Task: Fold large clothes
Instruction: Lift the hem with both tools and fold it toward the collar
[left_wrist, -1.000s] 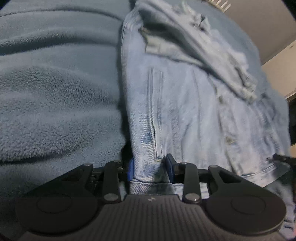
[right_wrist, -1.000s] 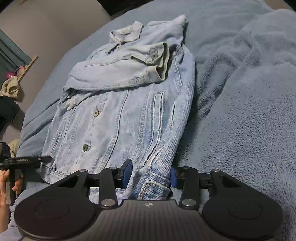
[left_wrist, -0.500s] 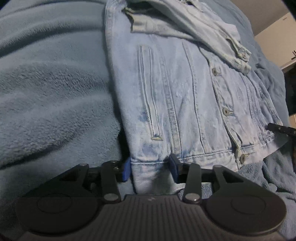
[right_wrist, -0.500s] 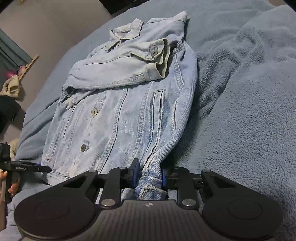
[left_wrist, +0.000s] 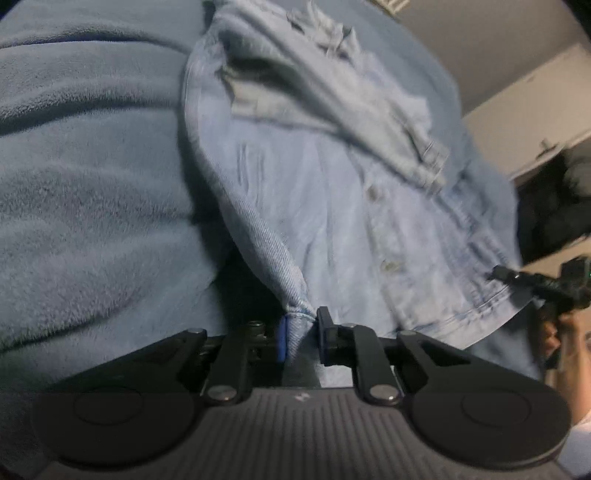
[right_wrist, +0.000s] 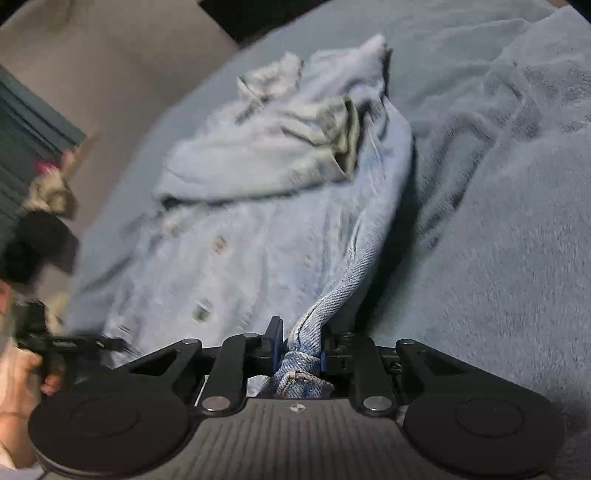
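A big fuzzy blue blanket (right_wrist: 498, 221) covers the bed, and the light blue jean jacket (left_wrist: 332, 229) lies in the middle of it, buttons up, with a sleeve folded across its top. The left gripper (left_wrist: 302, 336) pinches one bottom corner of the jacket tight. The right gripper (right_wrist: 301, 350) pinches the other bottom corner tight.

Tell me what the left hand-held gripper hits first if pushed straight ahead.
The denim jacket: the left hand-held gripper is shut on its hem corner, so more denim lies directly ahead, then probably the fleece blanket.
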